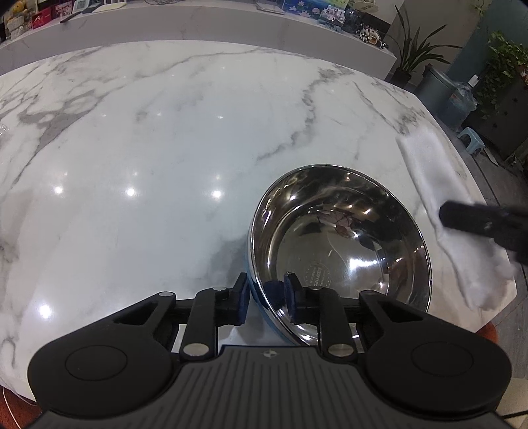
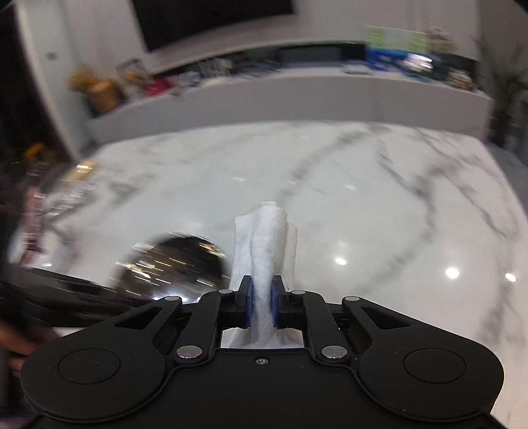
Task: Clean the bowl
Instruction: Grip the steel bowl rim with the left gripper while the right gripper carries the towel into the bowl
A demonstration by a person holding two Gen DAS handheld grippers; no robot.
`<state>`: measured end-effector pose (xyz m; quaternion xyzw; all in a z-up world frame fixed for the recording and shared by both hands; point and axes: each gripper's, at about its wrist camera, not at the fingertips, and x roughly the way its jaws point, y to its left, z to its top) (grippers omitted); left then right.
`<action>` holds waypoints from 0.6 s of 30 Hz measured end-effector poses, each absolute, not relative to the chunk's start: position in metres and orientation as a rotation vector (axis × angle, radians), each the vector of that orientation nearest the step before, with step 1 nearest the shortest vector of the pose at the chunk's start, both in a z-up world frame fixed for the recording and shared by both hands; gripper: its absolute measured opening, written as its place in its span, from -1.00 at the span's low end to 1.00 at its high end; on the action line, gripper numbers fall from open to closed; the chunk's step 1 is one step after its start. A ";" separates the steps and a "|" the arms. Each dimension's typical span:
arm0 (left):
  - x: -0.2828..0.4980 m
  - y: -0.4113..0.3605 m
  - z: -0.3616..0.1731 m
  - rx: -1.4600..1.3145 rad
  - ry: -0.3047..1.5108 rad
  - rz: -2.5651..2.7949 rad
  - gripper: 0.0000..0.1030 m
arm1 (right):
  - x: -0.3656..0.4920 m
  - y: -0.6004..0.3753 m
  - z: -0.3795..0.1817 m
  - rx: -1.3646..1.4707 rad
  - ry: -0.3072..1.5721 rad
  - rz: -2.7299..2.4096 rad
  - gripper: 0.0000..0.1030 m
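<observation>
A shiny steel bowl (image 1: 343, 241) is tilted above the white marble table (image 1: 165, 148), its inside facing the left wrist camera. My left gripper (image 1: 265, 298) is shut on the bowl's near rim, one pad outside and one inside. My right gripper (image 2: 262, 302) is shut on a white paper towel (image 2: 265, 244) that sticks up in front of it. In the left wrist view the paper towel (image 1: 439, 184) and the right gripper's fingers (image 1: 462, 216) are just right of the bowl. In the blurred right wrist view the bowl (image 2: 171, 264) is at the left.
The marble table's right edge (image 1: 478, 171) is close to the towel. Beyond it stand potted plants (image 1: 412, 56), a grey bin (image 1: 435, 89) and a small blue stool (image 1: 470, 137). A long white counter (image 1: 198, 23) with boxes and pictures runs behind the table.
</observation>
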<state>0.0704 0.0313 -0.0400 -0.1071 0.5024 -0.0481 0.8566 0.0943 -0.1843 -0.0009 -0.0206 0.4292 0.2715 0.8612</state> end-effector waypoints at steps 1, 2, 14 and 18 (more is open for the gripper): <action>0.070 0.031 -0.040 -0.217 1.050 -0.100 -0.61 | 0.095 -0.179 -0.002 -0.059 0.917 0.589 -0.82; 0.070 0.030 -0.039 -0.211 1.046 -0.100 -0.62 | 0.096 -0.174 -0.002 -0.076 0.934 0.608 -0.82; 0.071 0.034 -0.041 -0.227 1.026 -0.120 -0.64 | 0.106 -0.115 -0.009 -0.298 1.135 0.841 -0.82; 0.071 0.034 -0.041 -0.224 1.017 -0.122 -0.64 | 0.108 -0.100 -0.014 -0.396 1.185 0.883 -0.82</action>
